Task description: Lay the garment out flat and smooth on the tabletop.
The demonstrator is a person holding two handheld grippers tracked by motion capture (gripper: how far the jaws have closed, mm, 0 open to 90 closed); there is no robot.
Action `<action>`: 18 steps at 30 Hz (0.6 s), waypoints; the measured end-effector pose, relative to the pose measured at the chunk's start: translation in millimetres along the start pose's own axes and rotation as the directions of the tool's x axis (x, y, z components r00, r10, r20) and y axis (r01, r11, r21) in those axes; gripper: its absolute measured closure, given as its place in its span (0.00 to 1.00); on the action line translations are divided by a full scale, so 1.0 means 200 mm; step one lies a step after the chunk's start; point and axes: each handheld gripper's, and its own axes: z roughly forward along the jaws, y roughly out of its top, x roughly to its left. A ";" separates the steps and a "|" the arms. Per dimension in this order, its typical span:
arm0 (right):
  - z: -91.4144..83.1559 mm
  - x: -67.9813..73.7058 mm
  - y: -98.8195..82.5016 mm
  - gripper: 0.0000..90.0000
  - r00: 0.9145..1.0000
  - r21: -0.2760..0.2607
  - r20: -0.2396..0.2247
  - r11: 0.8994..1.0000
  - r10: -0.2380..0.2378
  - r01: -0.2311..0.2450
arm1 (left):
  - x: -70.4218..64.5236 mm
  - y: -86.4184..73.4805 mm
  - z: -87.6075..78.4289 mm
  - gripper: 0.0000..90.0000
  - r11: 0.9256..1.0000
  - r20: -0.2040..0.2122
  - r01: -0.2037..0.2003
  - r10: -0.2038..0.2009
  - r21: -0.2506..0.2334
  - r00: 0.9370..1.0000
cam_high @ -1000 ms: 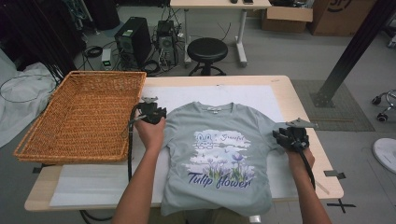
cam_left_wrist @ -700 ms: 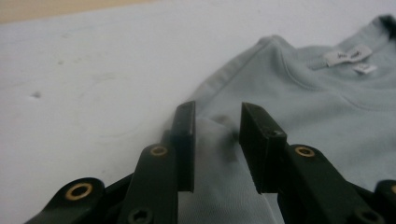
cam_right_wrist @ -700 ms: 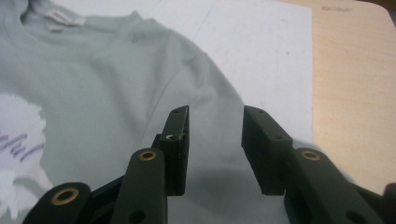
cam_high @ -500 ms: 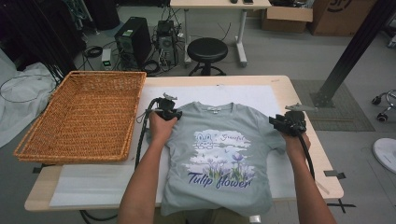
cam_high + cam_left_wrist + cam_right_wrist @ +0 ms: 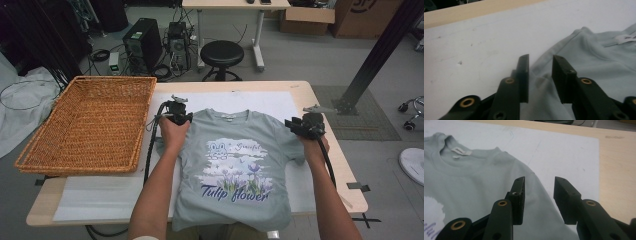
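Observation:
A grey-green T-shirt (image 5: 235, 165) with a "Tulip flower" print lies flat, face up, on a white sheet (image 5: 250, 97). My left gripper (image 5: 178, 111) sits at the shirt's left shoulder. Its jaws (image 5: 540, 60) have just been opening and stand apart. The shoulder hem of the shirt (image 5: 599, 57) lies under the gap, and neither pad presses on it. My right gripper (image 5: 301, 125) hovers at the right shoulder. Its jaws (image 5: 539, 182) are open over the edge of the shirt (image 5: 474, 185), gripping nothing.
A large wicker basket (image 5: 90, 120) fills the left end of the wooden table (image 5: 332, 155). Behind the far edge, on the floor, stand a black stool (image 5: 221, 52) and computer towers (image 5: 142, 45) with cables.
My left hand moved right, from beside the basket to the shirt's left shoulder. My right hand moved farther up the table to the right shoulder. The shirt lies as before.

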 end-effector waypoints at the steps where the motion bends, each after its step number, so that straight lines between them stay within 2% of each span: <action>1: 0.03 0.00 0.02 0.69 1.000 0.014 -0.013 1.000 -0.007 0.007 | 0.01 -0.01 0.01 0.71 1.000 0.005 -0.004 0.004 0.014 1.000; 4: 0.12 0.00 0.07 0.69 0.998 0.070 -0.052 0.997 -0.029 0.033 | 0.01 -0.03 0.05 0.71 0.998 0.027 -0.025 0.024 0.054 0.999; 6: 0.19 0.01 0.09 0.68 0.995 0.103 -0.083 0.993 -0.052 0.061 | 0.02 -0.03 0.06 0.74 0.998 0.027 -0.035 0.034 0.047 0.999; 8: 0.25 0.03 0.11 0.68 0.992 0.145 -0.091 0.985 -0.084 0.096 | 0.03 -0.02 0.05 0.83 0.999 0.019 -0.033 0.032 0.043 0.999; 10: 0.30 0.04 0.11 0.66 0.992 0.188 -0.090 0.976 -0.091 0.107 | 0.04 -0.02 0.04 0.93 0.999 0.016 -0.032 0.032 0.039 0.999; 12: 0.34 0.06 0.11 0.67 0.989 0.202 -0.094 0.971 -0.114 0.131 | 0.05 -0.01 0.04 0.96 0.999 0.018 -0.034 0.034 0.036 0.999; 13: 0.36 0.07 0.10 0.68 0.986 0.220 -0.089 0.963 -0.139 0.156 | 0.05 -0.01 0.04 0.97 0.999 0.022 -0.031 0.030 0.034 0.999; 15: 0.37 0.08 0.09 0.73 0.984 0.215 -0.085 0.961 -0.157 0.172 | 0.05 -0.01 0.03 0.97 0.999 0.027 -0.035 0.035 0.026 0.999; 16: 0.37 0.08 0.09 0.82 0.983 0.214 -0.085 0.961 -0.161 0.175 | 0.04 -0.01 0.02 0.97 0.999 0.036 -0.039 0.039 0.016 0.999; 17: 0.37 0.08 0.09 0.83 0.981 0.218 -0.081 0.957 -0.177 0.191 | 0.04 -0.01 0.01 0.96 0.998 0.036 -0.054 0.053 0.015 0.998; 18: 0.37 0.08 0.09 0.82 0.980 0.220 -0.083 0.956 -0.179 0.193 | 0.03 0.00 0.00 0.94 0.996 0.012 -0.088 0.088 0.016 0.996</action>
